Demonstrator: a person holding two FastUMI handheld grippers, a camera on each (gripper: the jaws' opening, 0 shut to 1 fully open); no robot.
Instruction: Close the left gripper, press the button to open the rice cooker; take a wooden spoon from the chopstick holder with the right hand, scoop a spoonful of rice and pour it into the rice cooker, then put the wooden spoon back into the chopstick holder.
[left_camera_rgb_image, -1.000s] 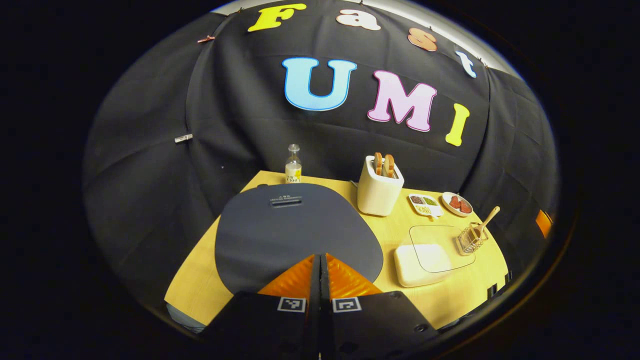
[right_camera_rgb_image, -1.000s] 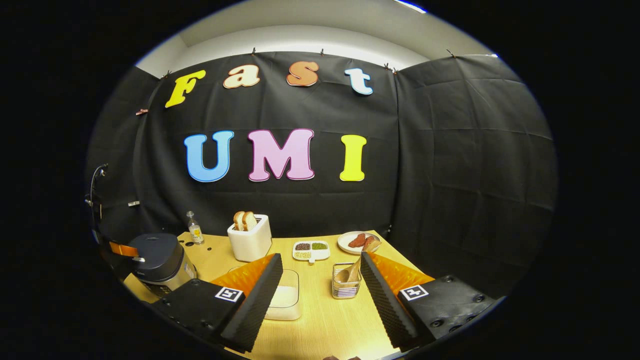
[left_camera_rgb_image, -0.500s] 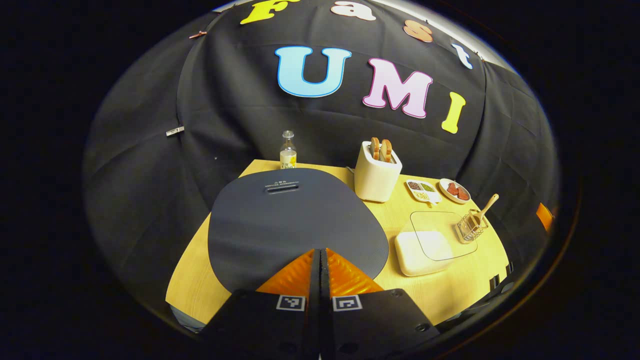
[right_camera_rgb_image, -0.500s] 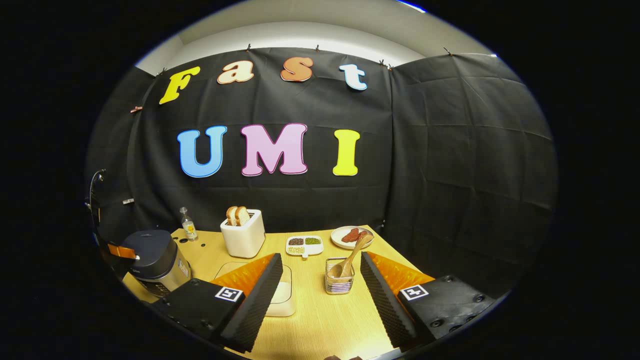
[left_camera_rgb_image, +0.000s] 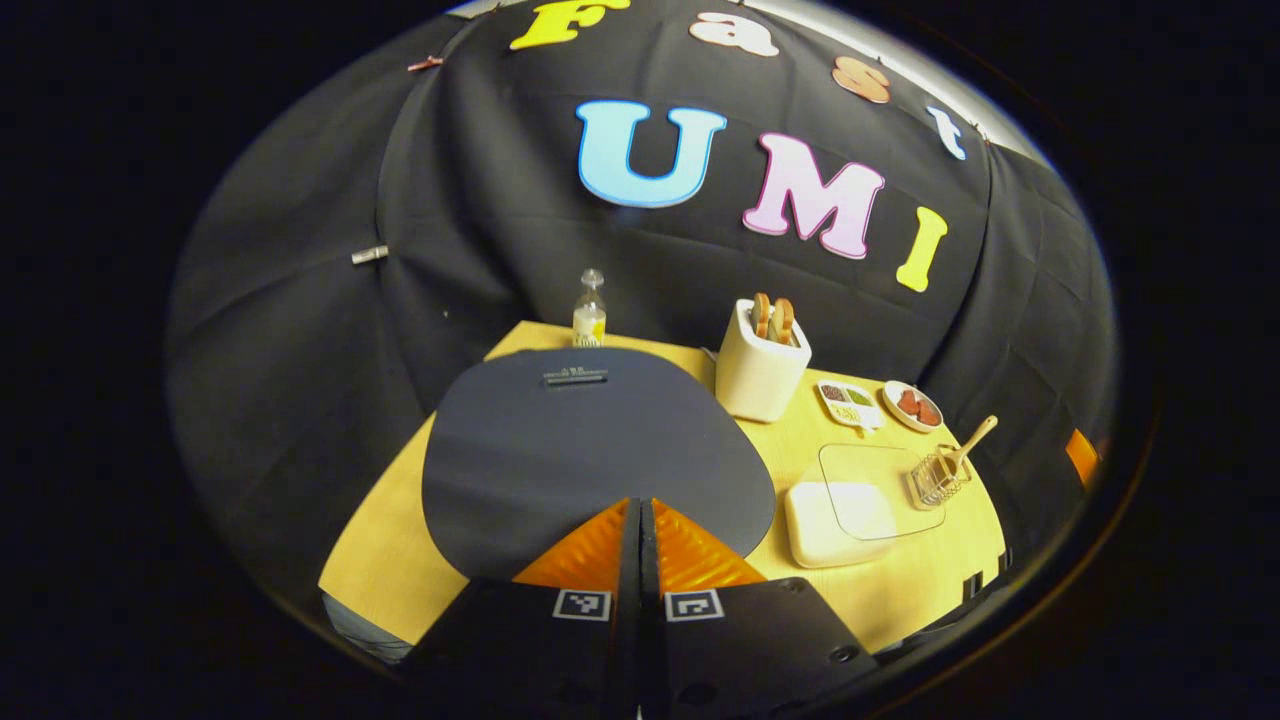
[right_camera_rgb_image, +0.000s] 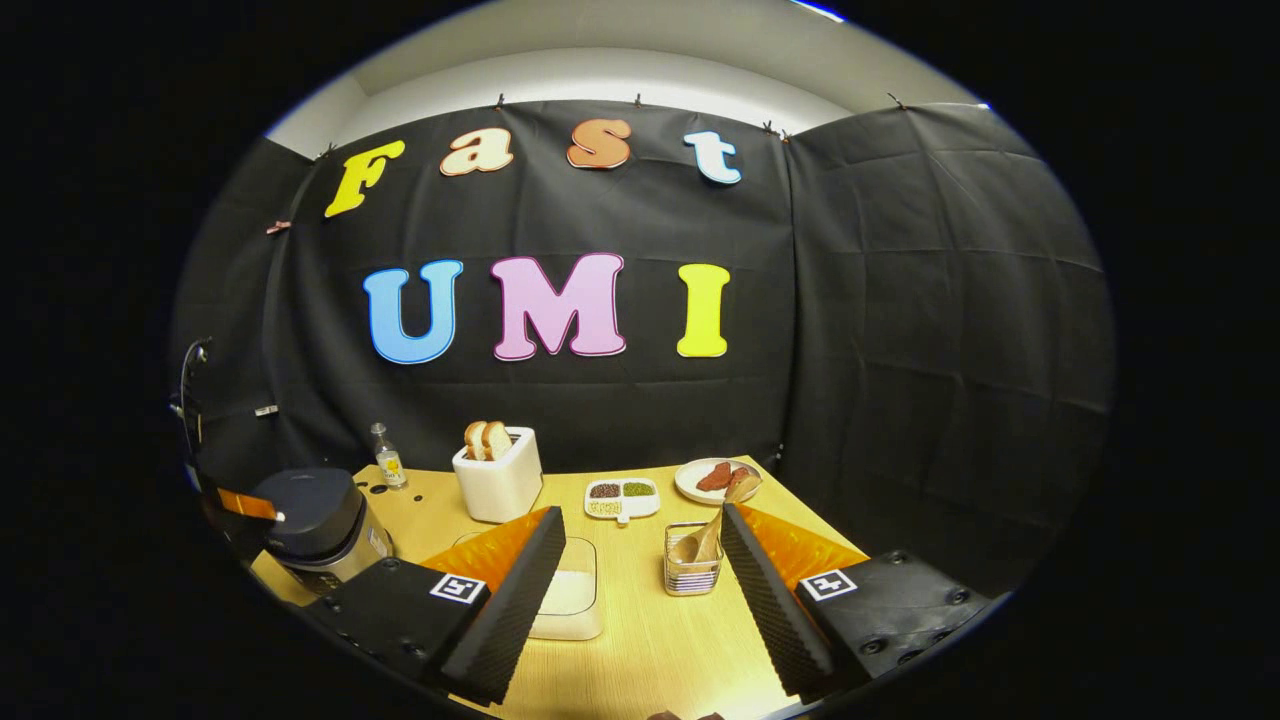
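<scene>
The dark rice cooker (left_camera_rgb_image: 590, 450) has its lid down and lies right under my left gripper (left_camera_rgb_image: 640, 510), whose fingers are shut together with nothing between them, over the lid's near edge. In the right gripper view the cooker (right_camera_rgb_image: 312, 520) stands at the table's left with the left gripper's tip (right_camera_rgb_image: 250, 503) at its lid. A wooden spoon (right_camera_rgb_image: 708, 535) leans in the wire chopstick holder (right_camera_rgb_image: 692, 572). My right gripper (right_camera_rgb_image: 640, 545) hangs open above the table, short of the holder. A white rice box (right_camera_rgb_image: 570, 600) with a clear lid sits partly behind its left finger.
A white toaster (right_camera_rgb_image: 498, 480) with bread, a small bottle (right_camera_rgb_image: 385, 458), a divided dish of beans (right_camera_rgb_image: 620, 495) and a plate of meat (right_camera_rgb_image: 715, 480) line the back of the wooden table (right_camera_rgb_image: 650, 650). Black cloth walls close the back and right.
Both views have shifted slightly up and back down. The left gripper stays shut over the cooker lid. The right gripper stays open before the holder.
</scene>
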